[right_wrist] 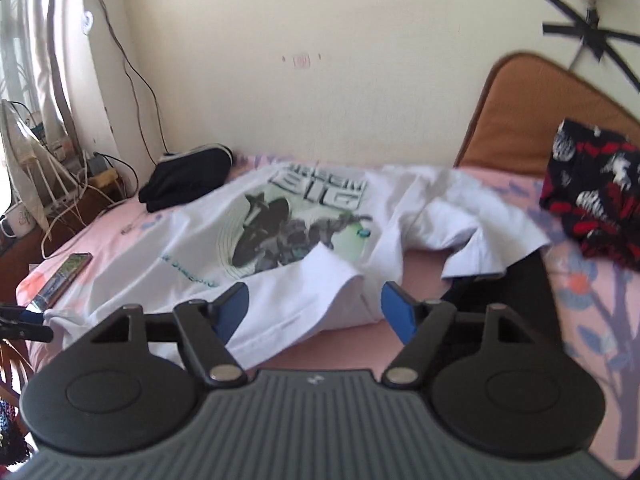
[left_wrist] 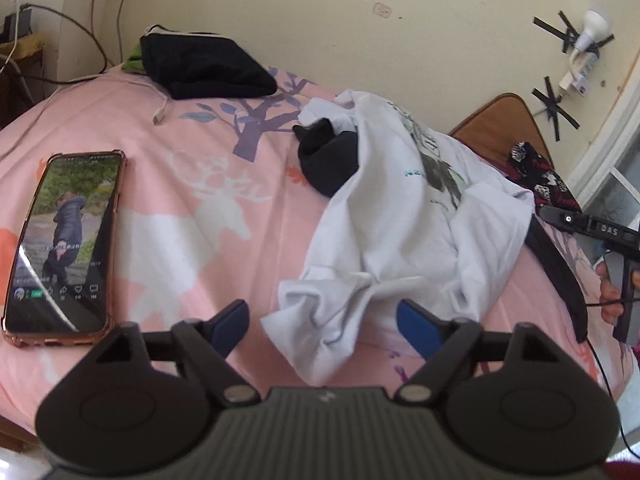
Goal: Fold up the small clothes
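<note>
A crumpled white T-shirt (left_wrist: 400, 216) with a grey-green print lies on the pink bed sheet (left_wrist: 192, 208). It partly covers a small black garment (left_wrist: 328, 160). My left gripper (left_wrist: 322, 326) is open, its blue pads either side of the shirt's near hem, just above it. In the right wrist view the same shirt (right_wrist: 280, 248) lies spread with its print up. My right gripper (right_wrist: 314, 312) is open over the shirt's near edge. The right gripper also shows at the right edge of the left wrist view (left_wrist: 600, 232).
A phone (left_wrist: 64, 244) with a lit screen lies on the sheet at left. A folded black garment (left_wrist: 208, 68) sits near the wall. A black, red and white patterned cloth (right_wrist: 596, 188) lies by the brown headboard (right_wrist: 520, 120). Cables hang at left.
</note>
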Motion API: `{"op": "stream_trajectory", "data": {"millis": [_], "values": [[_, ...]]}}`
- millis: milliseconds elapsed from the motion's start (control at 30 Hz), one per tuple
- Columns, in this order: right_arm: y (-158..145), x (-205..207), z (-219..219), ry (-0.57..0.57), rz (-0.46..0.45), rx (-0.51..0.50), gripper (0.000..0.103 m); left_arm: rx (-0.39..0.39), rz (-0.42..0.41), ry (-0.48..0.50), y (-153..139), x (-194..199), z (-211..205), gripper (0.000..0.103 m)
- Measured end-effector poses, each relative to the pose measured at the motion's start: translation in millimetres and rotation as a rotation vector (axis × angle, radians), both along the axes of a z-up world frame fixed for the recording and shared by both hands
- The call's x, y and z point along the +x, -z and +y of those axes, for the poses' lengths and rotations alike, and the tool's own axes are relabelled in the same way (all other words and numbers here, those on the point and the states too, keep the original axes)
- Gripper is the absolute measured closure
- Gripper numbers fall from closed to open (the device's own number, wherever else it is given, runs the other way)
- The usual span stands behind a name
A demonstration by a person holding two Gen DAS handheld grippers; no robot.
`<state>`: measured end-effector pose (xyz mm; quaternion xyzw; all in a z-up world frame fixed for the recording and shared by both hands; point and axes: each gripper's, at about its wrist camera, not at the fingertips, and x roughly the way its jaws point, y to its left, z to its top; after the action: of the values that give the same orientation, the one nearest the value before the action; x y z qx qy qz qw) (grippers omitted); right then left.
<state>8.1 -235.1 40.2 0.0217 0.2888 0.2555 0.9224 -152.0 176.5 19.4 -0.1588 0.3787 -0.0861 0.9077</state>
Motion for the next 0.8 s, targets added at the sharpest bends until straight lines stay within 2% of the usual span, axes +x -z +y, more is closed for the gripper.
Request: {"op": "stream_trajectory", "data": {"millis": [33,67,100,133,167,267,400,500,567,600,667,700,733,800], "values": [[3,7,6,0.013,0.009,-0.007,0.029,-0.002,0.008,0.003,1,1,0,0.055],[6,14,11,0.015,0.023,-0.023,0.035,-0.002,0.022,0.009,3,2,-2,0.064],[10,20,16,0.012,0.035,-0.046,0.065,0.003,0.036,0.019,4,4,-4,0.078],[13,23,19,0.011,0.048,-0.076,0.086,0.012,0.045,0.032,4,5,-6,0.084],[13,23,21,0.018,0.047,-0.094,0.1,0.029,0.043,0.048,3,4,-9,0.085],[-4,-10,9,0.006,-0.043,-0.109,0.1,0.054,0.013,0.094,-13,-4,-11,0.088],[-39,-95,-29,0.021,-0.11,-0.093,0.1,0.005,-0.078,0.143,-49,-21,3,0.088],[-51,-170,-53,0.055,-0.089,-0.113,0.1,-0.042,-0.117,0.204,-63,-33,5,0.087],[-43,-209,-60,0.081,-0.017,-0.126,0.1,-0.049,-0.122,0.258,-62,-39,-4,0.086],[-33,-222,-59,0.088,0.045,-0.132,0.1,-0.035,-0.12,0.277,-59,-40,-9,0.083],[-10,-233,-55,0.085,0.144,-0.227,0.099,0.012,-0.101,0.306,-48,-40,-20,0.057],[-2,-233,-51,0.085,0.153,-0.284,0.097,0.031,-0.094,0.301,-44,-38,-21,0.035],[1,-230,-51,0.102,0.13,-0.322,0.094,0.043,-0.091,0.286,-41,-36,-19,0.028],[-6,-212,-55,0.183,0.061,-0.337,0.063,0.025,-0.089,0.232,-41,-31,-3,0.028]]}}
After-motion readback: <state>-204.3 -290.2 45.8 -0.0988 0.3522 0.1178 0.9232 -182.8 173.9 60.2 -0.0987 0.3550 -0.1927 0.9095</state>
